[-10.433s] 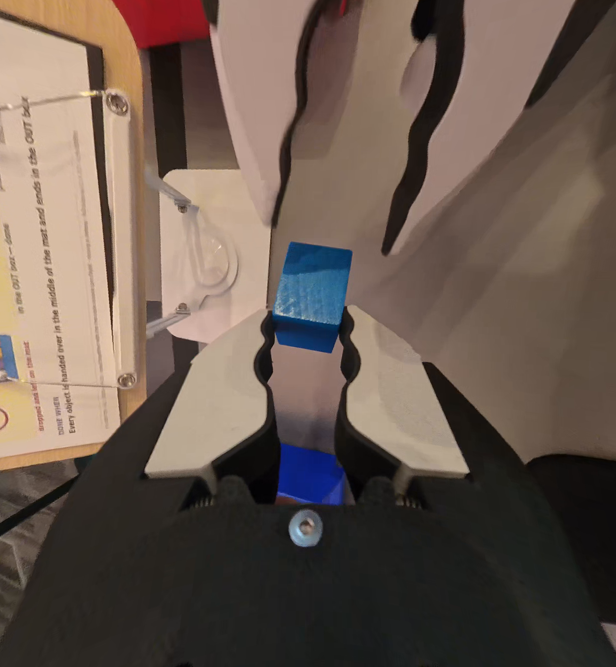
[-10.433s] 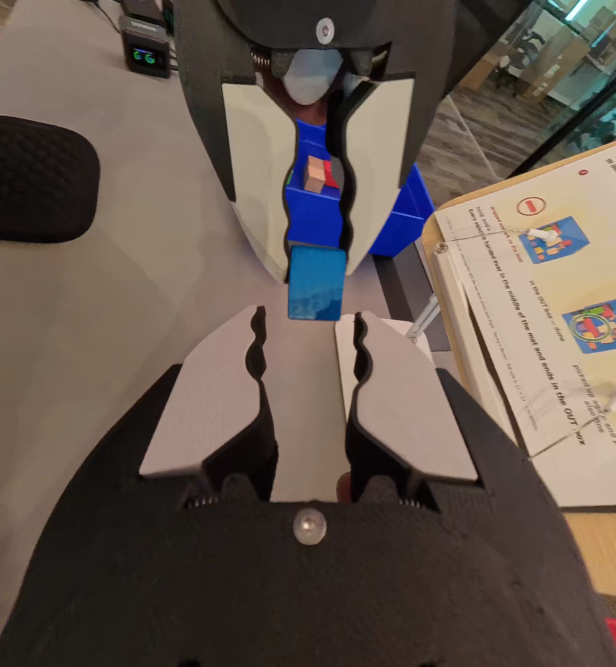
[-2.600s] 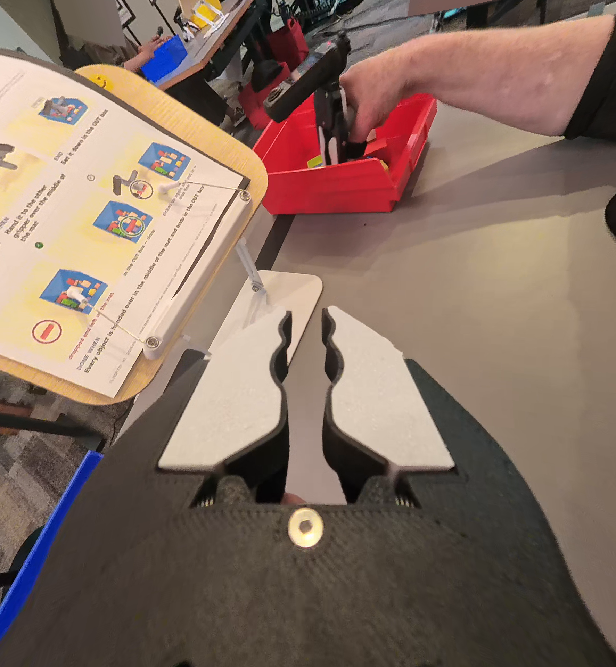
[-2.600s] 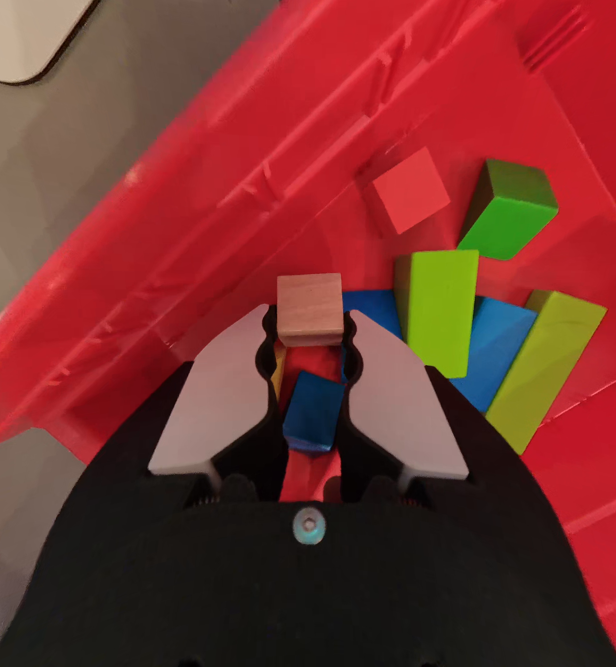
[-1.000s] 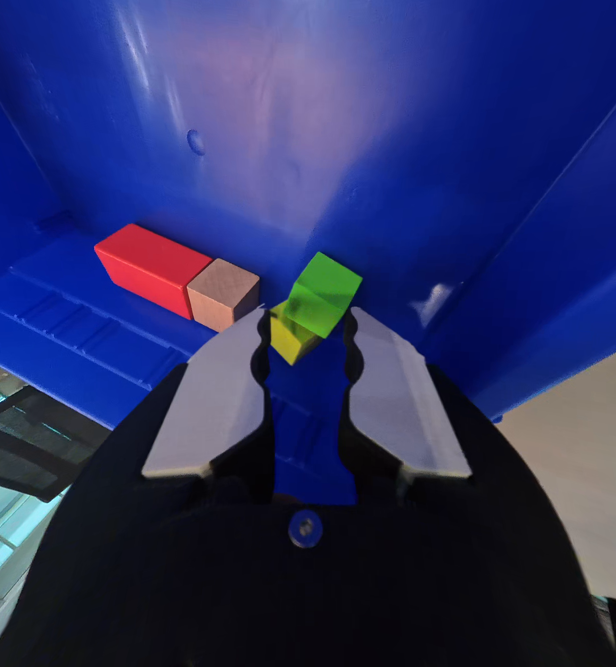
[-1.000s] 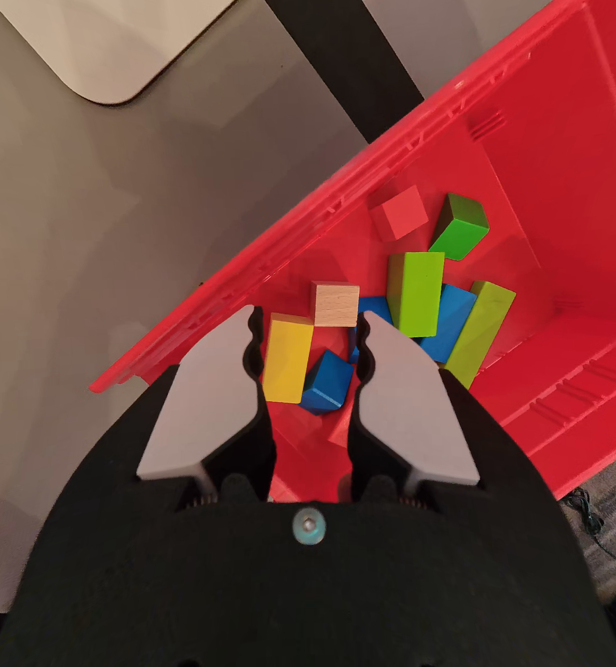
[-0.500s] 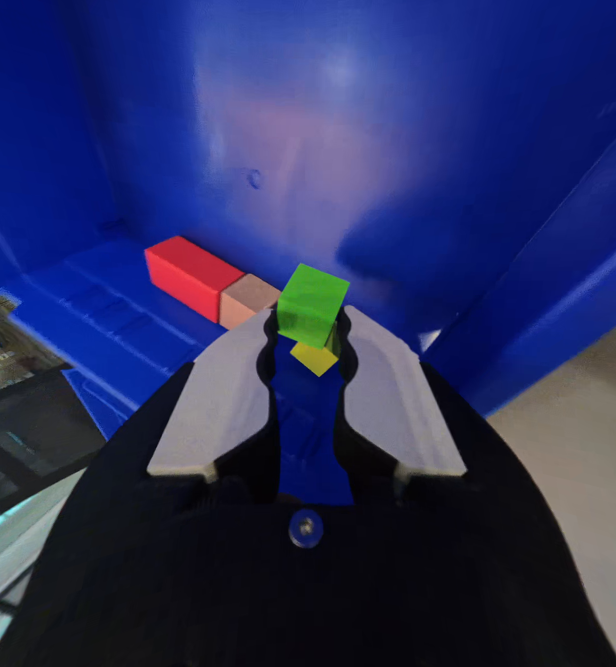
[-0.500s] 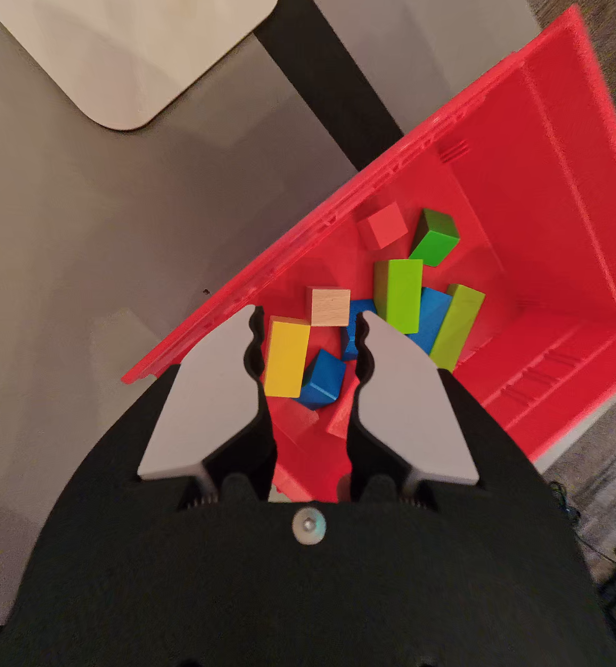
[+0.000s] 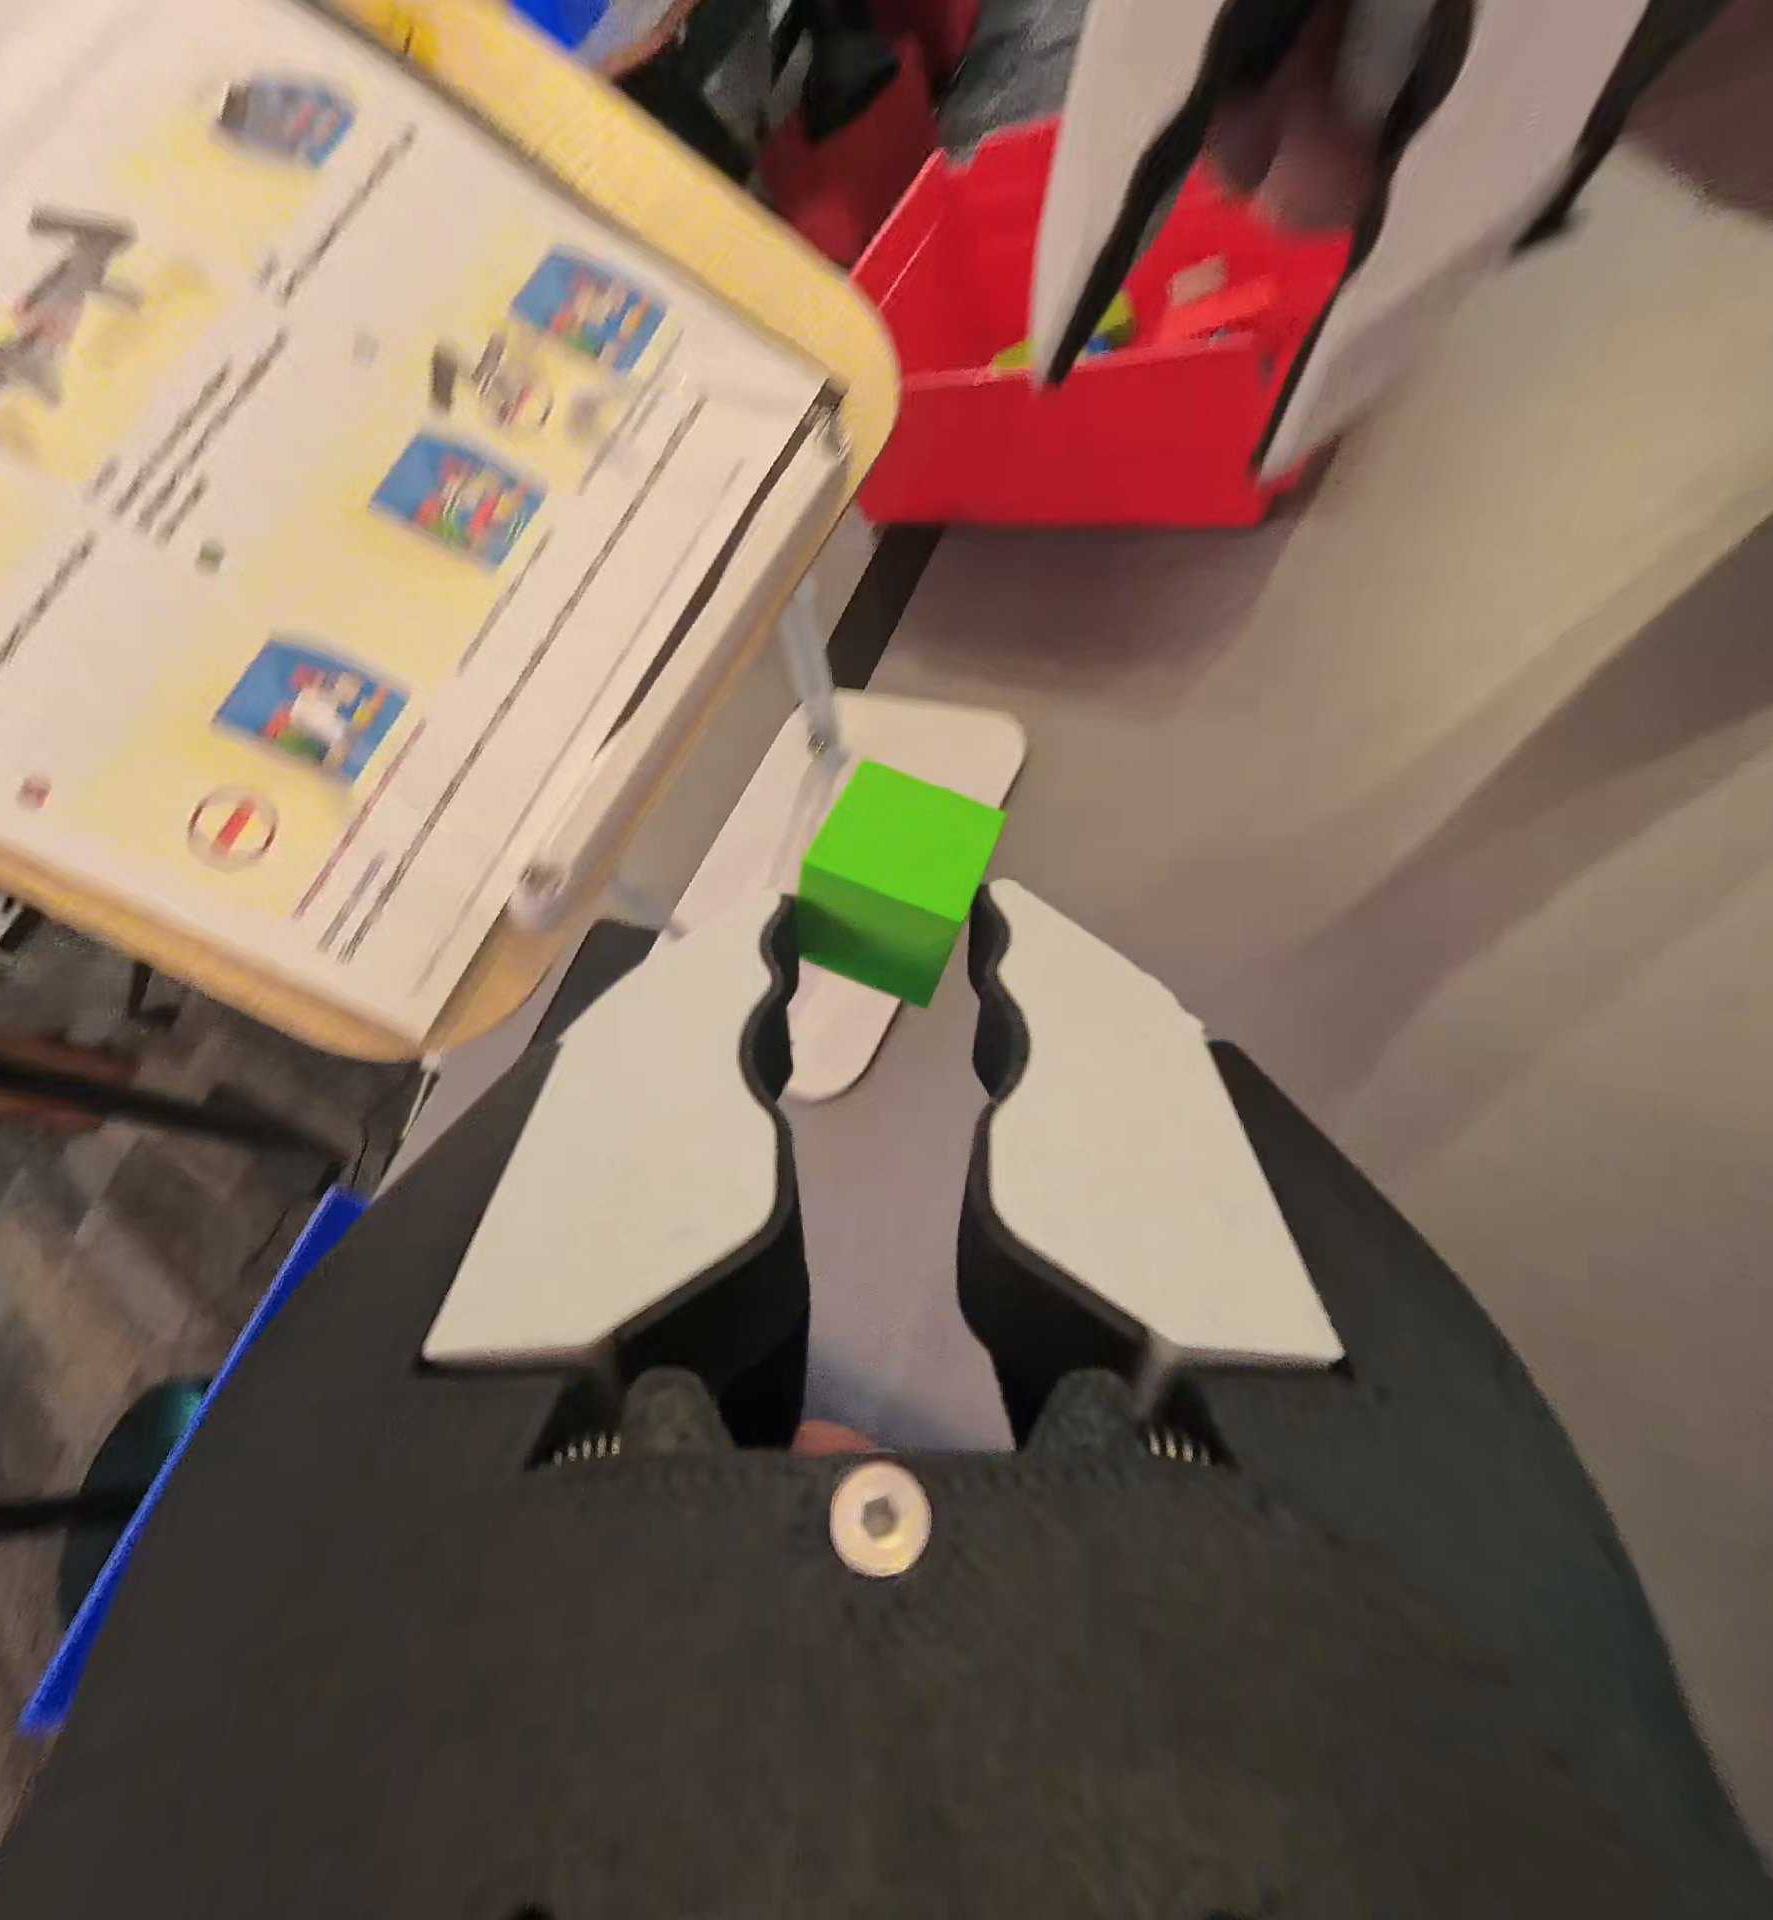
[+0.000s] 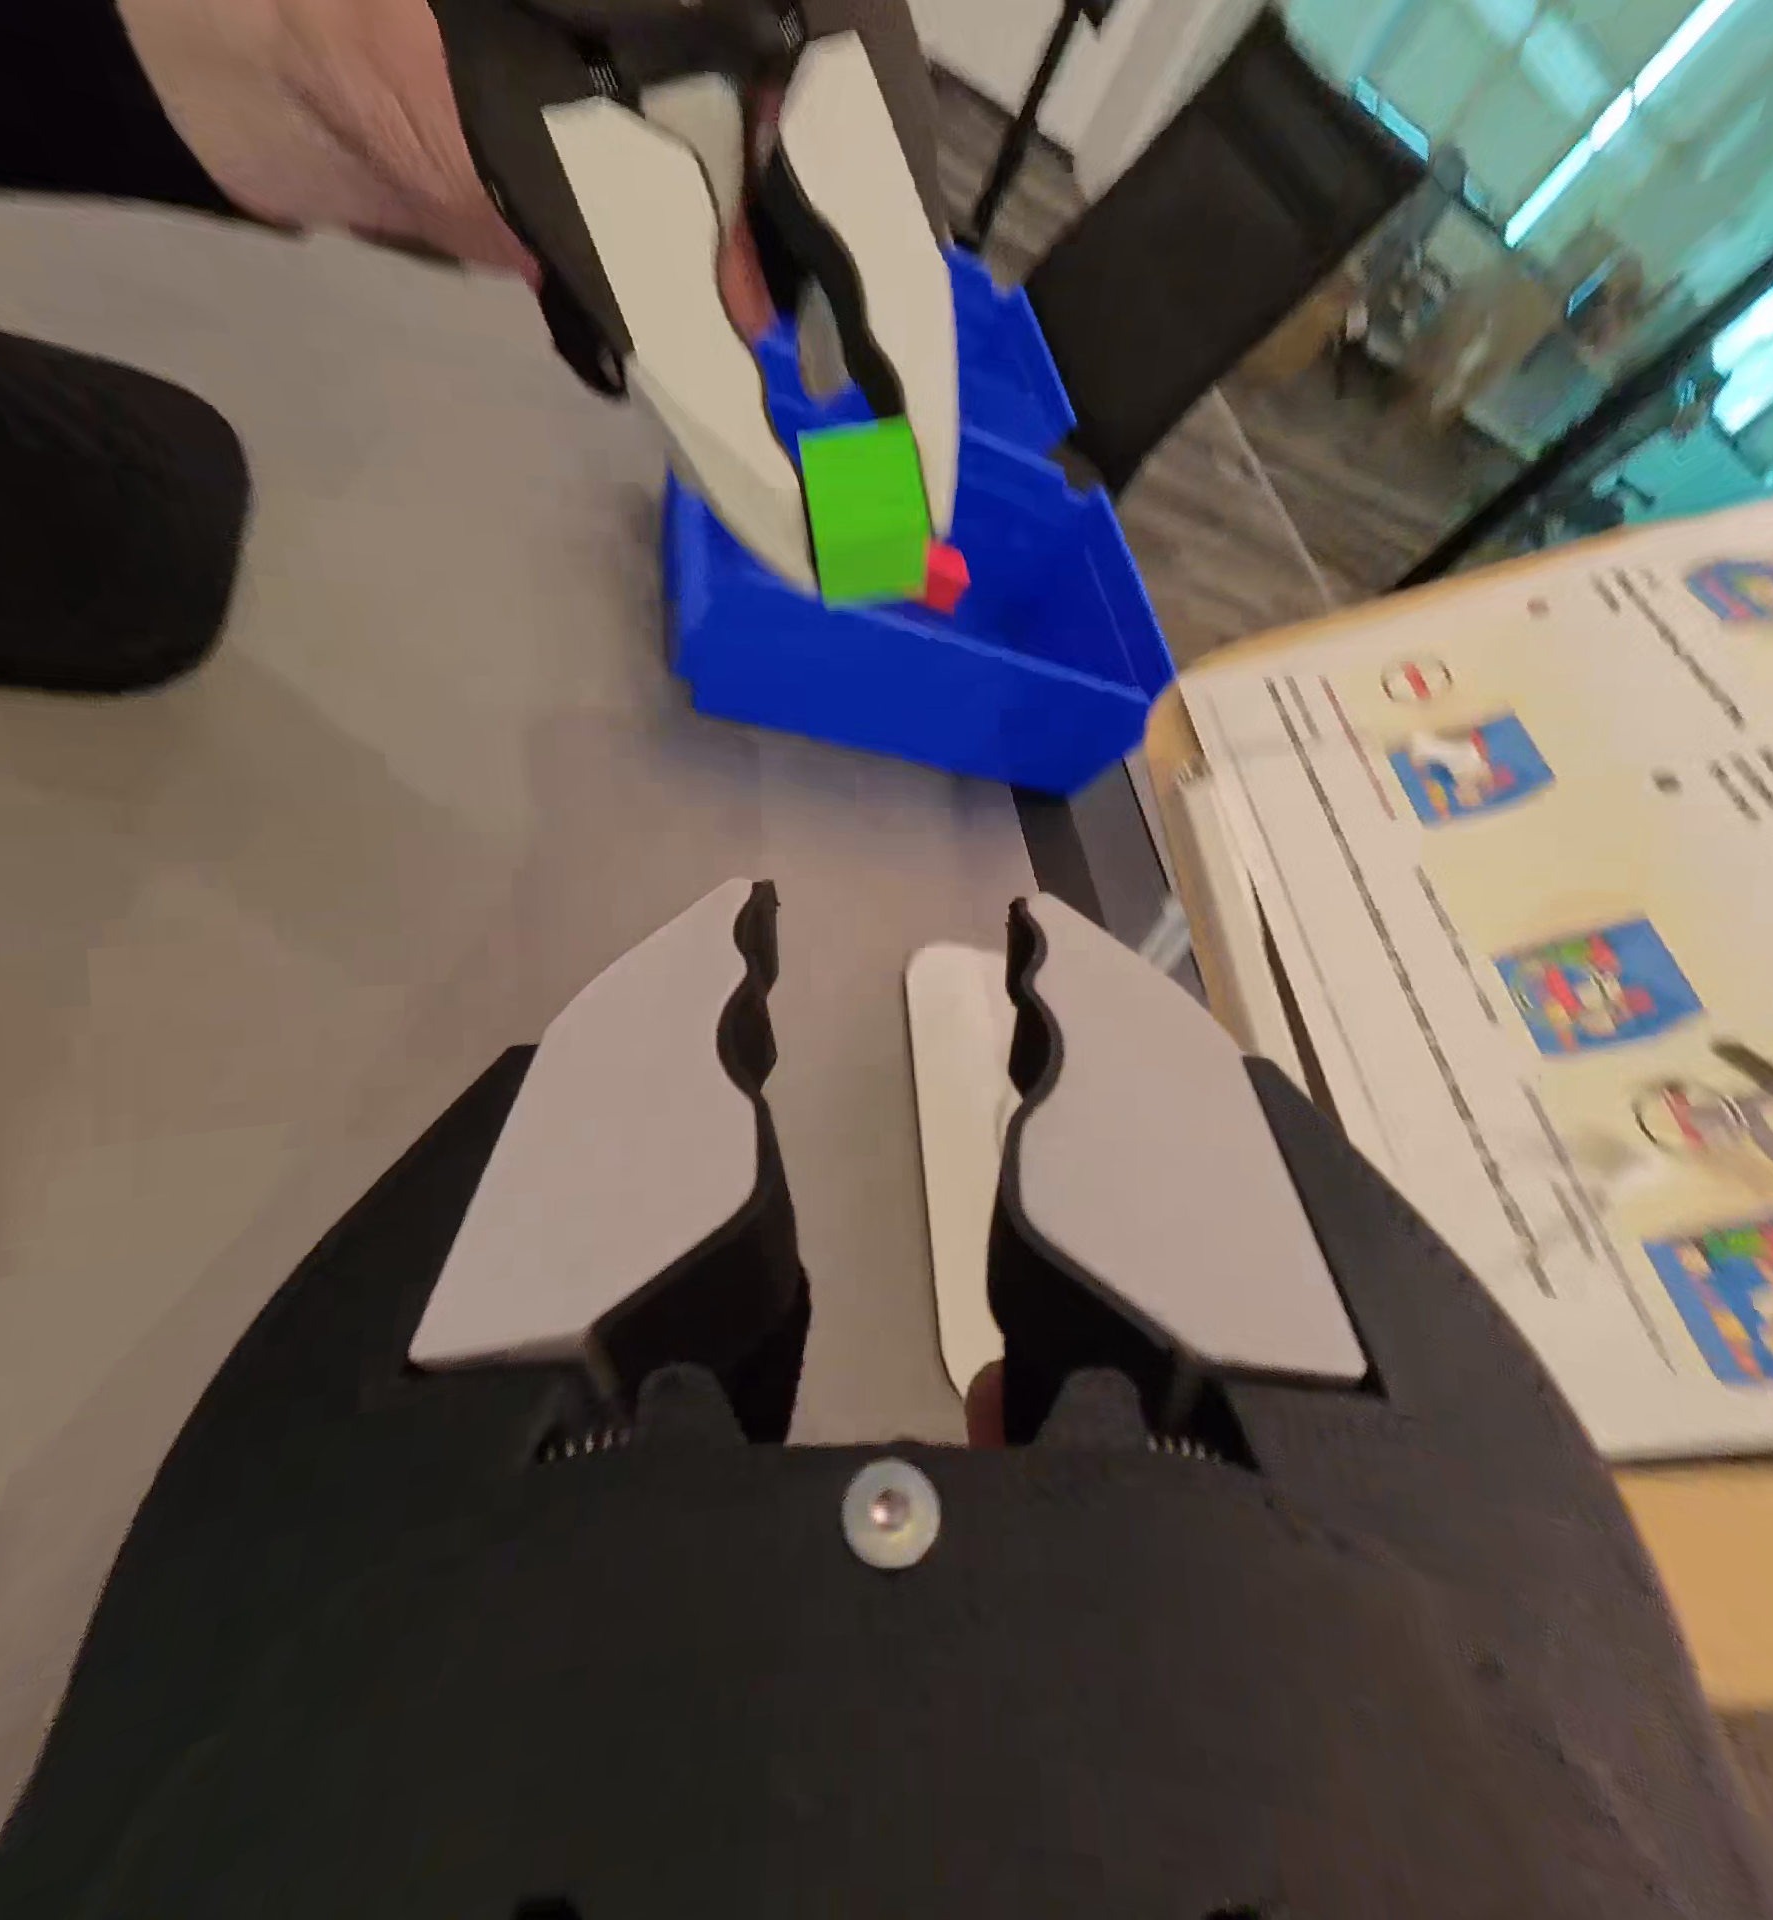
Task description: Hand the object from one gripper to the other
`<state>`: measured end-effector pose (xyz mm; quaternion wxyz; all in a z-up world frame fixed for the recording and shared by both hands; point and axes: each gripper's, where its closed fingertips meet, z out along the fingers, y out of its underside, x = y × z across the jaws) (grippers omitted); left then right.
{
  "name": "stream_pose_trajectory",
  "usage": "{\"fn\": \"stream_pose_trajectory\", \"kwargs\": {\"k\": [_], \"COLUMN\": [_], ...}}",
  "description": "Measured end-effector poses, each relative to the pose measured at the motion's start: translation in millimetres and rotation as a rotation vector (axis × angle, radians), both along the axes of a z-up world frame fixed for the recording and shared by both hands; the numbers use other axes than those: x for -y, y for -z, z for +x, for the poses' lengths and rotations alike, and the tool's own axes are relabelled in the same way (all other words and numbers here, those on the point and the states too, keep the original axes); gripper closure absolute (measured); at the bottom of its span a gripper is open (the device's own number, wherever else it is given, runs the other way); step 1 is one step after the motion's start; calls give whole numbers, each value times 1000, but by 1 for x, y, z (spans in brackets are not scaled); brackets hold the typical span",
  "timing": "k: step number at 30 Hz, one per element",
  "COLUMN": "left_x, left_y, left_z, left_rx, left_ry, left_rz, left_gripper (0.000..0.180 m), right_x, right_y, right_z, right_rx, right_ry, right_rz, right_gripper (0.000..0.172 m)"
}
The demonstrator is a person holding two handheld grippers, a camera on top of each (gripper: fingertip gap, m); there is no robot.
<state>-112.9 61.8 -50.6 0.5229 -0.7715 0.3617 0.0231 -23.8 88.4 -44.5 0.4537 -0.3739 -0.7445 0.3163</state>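
Here a green cube [image 9: 892, 883], with no long axis and one corner turned down, is being pinched at the left gripper [image 9: 877, 920] tips above the grey table [image 9: 1381, 727], while the right gripper [image 10: 887, 920] is being held spread and bare

A second ago the left gripper [image 9: 877, 914] reached down into the blue bin [image 10: 923, 665] with its fingers open around a green cube [image 9: 892, 883]; now it is out of the bin, over the grey table [image 9: 1381, 831], with both fingertips clamped on the cube. The right gripper [image 10: 887, 914], which hung open over the red bin [image 9: 1069, 436] half a second ago, has swung away and now faces the left gripper across the table, jaws apart with nothing between them.
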Motion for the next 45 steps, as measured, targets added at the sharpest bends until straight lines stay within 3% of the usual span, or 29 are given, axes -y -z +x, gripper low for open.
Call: {"fn": "stream_pose_trajectory", "kwargs": {"k": [4,10,14,36,41,45], "left_x": [1,0,1,8,5,9], "left_y": [-4,-5,-11,-16,-26,-22], "left_z": [53,86,90,93,82,71], "left_rx": [19,30,51,55,55,67], "left_ry": [92,140,161,175,135,121], "left_rz": [-5,-4,9,59,91,71], "left_gripper": [149,149,149,150,156,170], "right_x": [25,37,40,43,-6,-106], "right_y": [-7,-12,-16,-20,-30,-15], "right_z": [-8,-2,2,5,34,91], "right_rx": [-114,-114,-114,-110,4,224], "right_ry": [-66,-137,-163,-185,-64,303], "right_rz": [-1,-66,-99,-150,-86,39], "right_gripper": [131,134,147,147,147,147]}}
